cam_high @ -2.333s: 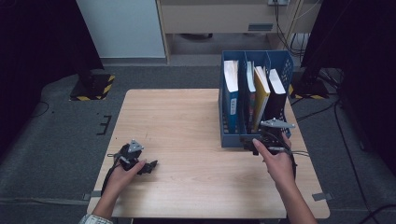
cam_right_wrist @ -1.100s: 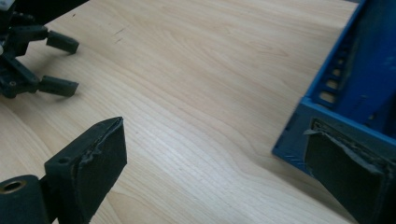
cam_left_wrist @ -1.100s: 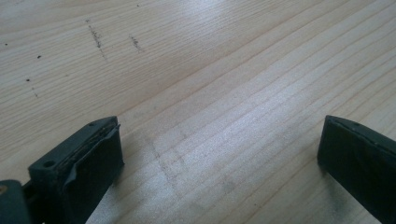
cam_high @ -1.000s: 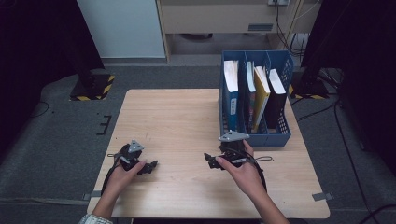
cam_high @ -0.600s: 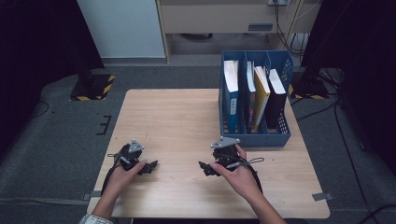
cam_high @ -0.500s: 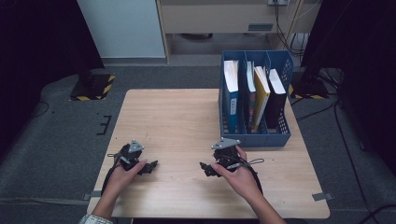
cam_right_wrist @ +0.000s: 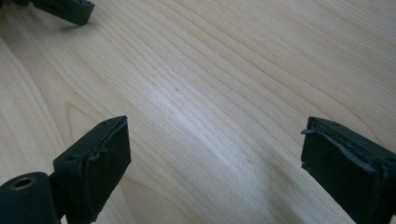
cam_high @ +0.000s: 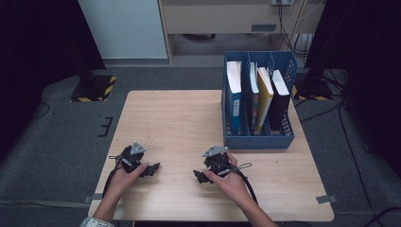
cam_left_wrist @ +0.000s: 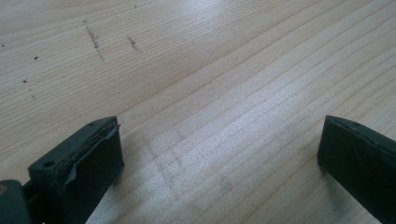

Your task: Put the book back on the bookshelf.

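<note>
No text, label, brand, number or sign can be read. The books (cam_high: 257, 97) standing in the blue file box (cam_high: 259, 140) at the far right of the table (cam_high: 179, 118) show spines and covers too small and blurred for any lettering. The yellow-and-black striped marking (cam_high: 94, 90) on the floor at the far left carries no words. The pale panel's small plate (cam_high: 261, 27) at the far wall is illegible.

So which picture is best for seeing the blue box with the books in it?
The high view. There the whole blue box stands at the table's far right side with four upright books in its slots. The left gripper view and the right gripper view look down at bare wood between open black jaws instead.
</note>
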A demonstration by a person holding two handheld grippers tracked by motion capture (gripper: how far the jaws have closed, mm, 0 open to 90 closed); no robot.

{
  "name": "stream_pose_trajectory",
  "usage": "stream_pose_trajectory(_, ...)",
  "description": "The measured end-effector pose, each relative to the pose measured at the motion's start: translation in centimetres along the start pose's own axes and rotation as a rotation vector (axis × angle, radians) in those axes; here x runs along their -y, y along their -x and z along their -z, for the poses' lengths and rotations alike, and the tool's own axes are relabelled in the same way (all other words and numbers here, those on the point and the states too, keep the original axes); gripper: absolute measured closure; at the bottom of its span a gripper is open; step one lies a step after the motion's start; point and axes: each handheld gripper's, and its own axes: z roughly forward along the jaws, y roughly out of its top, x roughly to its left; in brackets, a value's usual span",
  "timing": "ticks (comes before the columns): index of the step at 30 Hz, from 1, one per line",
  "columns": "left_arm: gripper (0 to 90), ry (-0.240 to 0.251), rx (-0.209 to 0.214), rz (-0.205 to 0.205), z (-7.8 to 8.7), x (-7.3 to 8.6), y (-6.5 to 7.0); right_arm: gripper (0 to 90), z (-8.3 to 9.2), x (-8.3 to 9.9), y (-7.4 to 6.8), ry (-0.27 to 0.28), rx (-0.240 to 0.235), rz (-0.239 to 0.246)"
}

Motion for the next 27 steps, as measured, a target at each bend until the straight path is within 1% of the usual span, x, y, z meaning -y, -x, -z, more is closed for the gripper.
stream_pose_trajectory(4, 0.0, 0.0, 0.0, -0.001, 0.0, 0.0, 0.0, 8.7, -1.0, -0.2, 0.2, 0.012, 0.013, -0.031)
stream_pose_trajectory(6, 0.0, 0.0, 0.0, 0.0, 0.0, 0.0, 0.0, 8.7, -1.5, -0.1, 0.4, -0.002, 0.018, -0.04)
stream_pose_trajectory(8, 0.0, 0.0, 0.0, -0.001, 0.0, 0.0, 0.0, 8.7, -1.9, 0.0, 0.5, -0.016, 0.037, -0.043)
stream_pose_trajectory(9, 0.0, 0.0, 0.0, -0.001, 0.0, 0.0, 0.0, 8.7, -2.0, 0.0, 0.5, -0.014, 0.042, -0.054)
stream_pose_trajectory(10, 0.0, 0.0, 0.0, -0.001, 0.0, 0.0, 0.0, 8.7, -2.1, 0.0, 0.6, -0.017, 0.045, -0.048)
stream_pose_trajectory(12, 0.0, 0.0, 0.0, -0.001, 0.0, 0.0, 0.0, 8.7, -2.3, 0.1, 0.7, -0.017, 0.056, -0.06)
stream_pose_trajectory(17, 0.0, -0.002, 0.0, -0.001, 0.0, 0.0, 0.0, 7.5, -2.7, 0.2, 1.0, 0.004, 0.095, -0.091)
stream_pose_trajectory(19, 0.0, -0.002, 0.0, -0.001, 0.0, 0.0, 0.0, 7.1, -2.9, 0.3, 1.0, 0.018, 0.13, -0.095)
stream_pose_trajectory(21, 0.0, -0.002, 0.0, -0.002, 0.0, 0.0, 0.0, 6.5, -3.0, 0.3, 0.9, 0.017, 0.159, -0.081)
stream_pose_trajectory(27, 0.0, -0.004, 0.001, -0.002, 0.0, -0.1, 0.1, 4.8, -3.2, 0.3, 0.7, 0.008, 0.172, -0.087)
